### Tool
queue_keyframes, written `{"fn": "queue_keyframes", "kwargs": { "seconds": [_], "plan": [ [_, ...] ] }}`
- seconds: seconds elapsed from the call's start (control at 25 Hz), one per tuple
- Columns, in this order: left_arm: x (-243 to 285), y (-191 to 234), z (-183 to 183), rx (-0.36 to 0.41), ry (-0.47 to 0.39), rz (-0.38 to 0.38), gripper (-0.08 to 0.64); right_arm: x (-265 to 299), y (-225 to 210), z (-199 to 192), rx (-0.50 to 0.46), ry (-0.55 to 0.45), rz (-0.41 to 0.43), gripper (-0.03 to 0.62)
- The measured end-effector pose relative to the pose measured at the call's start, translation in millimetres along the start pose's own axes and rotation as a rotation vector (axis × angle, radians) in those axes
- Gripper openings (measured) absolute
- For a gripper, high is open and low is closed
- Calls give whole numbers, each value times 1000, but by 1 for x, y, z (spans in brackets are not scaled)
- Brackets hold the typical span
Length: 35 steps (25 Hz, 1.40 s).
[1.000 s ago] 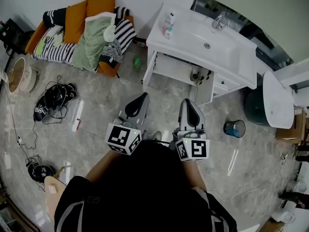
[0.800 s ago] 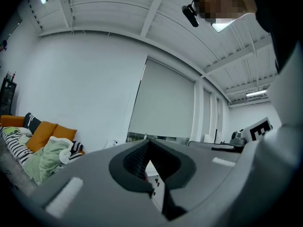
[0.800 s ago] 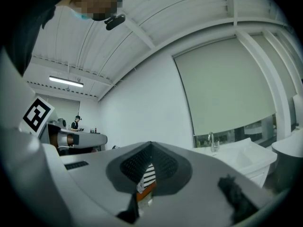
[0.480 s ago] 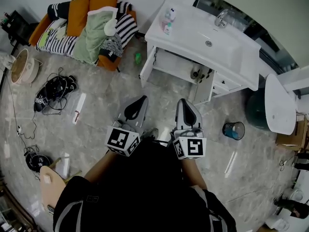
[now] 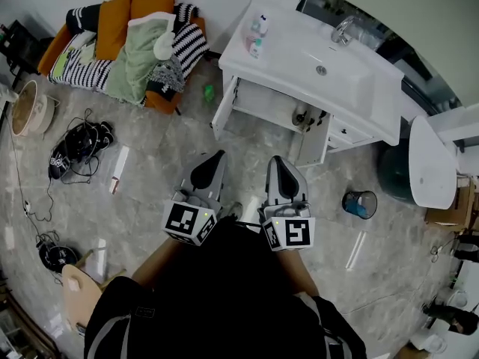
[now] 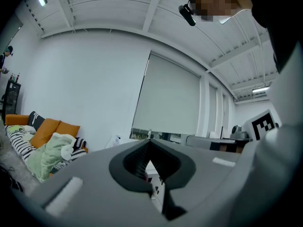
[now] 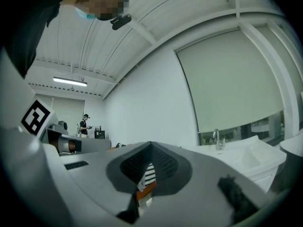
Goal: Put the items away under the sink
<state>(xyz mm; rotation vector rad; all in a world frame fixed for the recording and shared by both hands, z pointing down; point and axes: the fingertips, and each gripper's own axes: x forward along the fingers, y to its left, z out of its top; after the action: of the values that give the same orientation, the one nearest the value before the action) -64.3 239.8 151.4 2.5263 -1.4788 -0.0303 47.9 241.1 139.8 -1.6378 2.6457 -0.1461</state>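
Note:
The white sink vanity [image 5: 359, 88] stands ahead at the upper right, and both doors [image 5: 224, 105] of the cabinet under it hang open. Two small bottles [image 5: 257, 37] stand on its left counter end. A small green item [image 5: 209, 92] lies on the floor by the left door. My left gripper [image 5: 217, 156] and right gripper [image 5: 273, 161] are held side by side in front of me, well short of the vanity. Both point up and forward, shut with nothing in them. The left gripper [image 6: 149, 141] shows its jaws closed together, as does the right gripper [image 7: 150, 144].
A low sofa [image 5: 127, 43] with orange cushions and blankets sits at the upper left. Cables and dark gear [image 5: 75, 144] lie on the floor to the left. A small blue bin [image 5: 359, 203], a dark round bin [image 5: 393, 163] and a white toilet [image 5: 430, 163] stand to the right.
Both grippers have drifted a little left and down in the head view, still shut. The vanity and sofa have shifted slightly as the person's head moved.

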Motion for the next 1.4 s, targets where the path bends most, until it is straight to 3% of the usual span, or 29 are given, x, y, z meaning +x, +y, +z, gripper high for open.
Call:
{"fn": "queue_keyframes", "kwargs": {
  "seconds": [0.56,1.04,1.28,1.4],
  "plan": [
    [111,97,35,-12,-8,-49,6,123,-41,8,-40,17,-82,15],
    [177,194,42,-14,46,-129,6,225,-50,-4,-60,71,-190,15],
    [205,217,57,34,17,-202,6,257,-54,-8,-79,70,-237,15],
    [209,226,60,41,7,-197,6,264,-52,-15,-74,82,-245,15]
  ]
}}
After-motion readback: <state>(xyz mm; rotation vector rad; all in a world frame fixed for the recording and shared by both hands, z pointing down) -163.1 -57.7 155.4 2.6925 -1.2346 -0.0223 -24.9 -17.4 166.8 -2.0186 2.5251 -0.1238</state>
